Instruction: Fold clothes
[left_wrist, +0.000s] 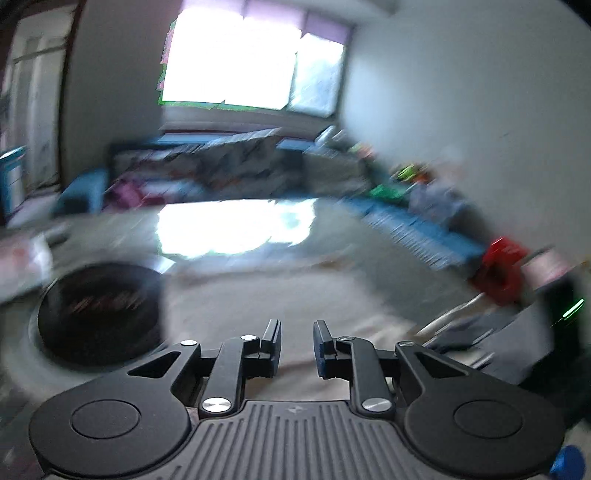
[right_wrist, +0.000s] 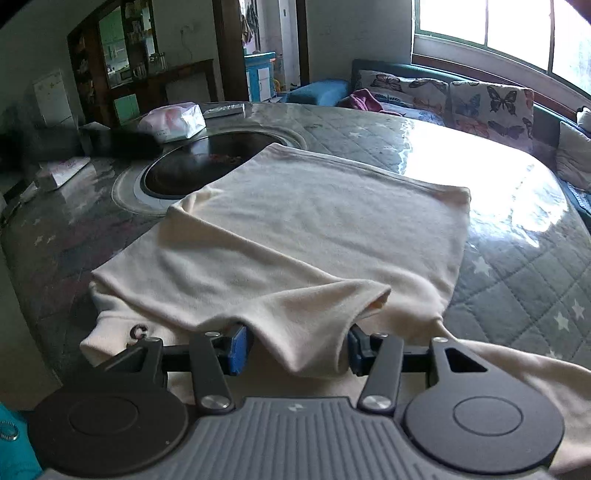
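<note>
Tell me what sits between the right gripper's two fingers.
A bunched fold of the cream shirt fills the right gripper; the right wrist view shows it.

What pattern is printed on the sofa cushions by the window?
Butterflies, on the sofa cushions, clearest in the right wrist view.

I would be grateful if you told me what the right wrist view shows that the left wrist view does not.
Only the right wrist view shows the cream garment laid out whole, with a fold of its sleeve between the right tongs, and a tissue pack behind.

Only the left wrist view, which is blurred, shows the left tongs slightly apart with nothing between them, and a red object near the wall.

Both show the quilted table, its round black inset and the window.
</note>
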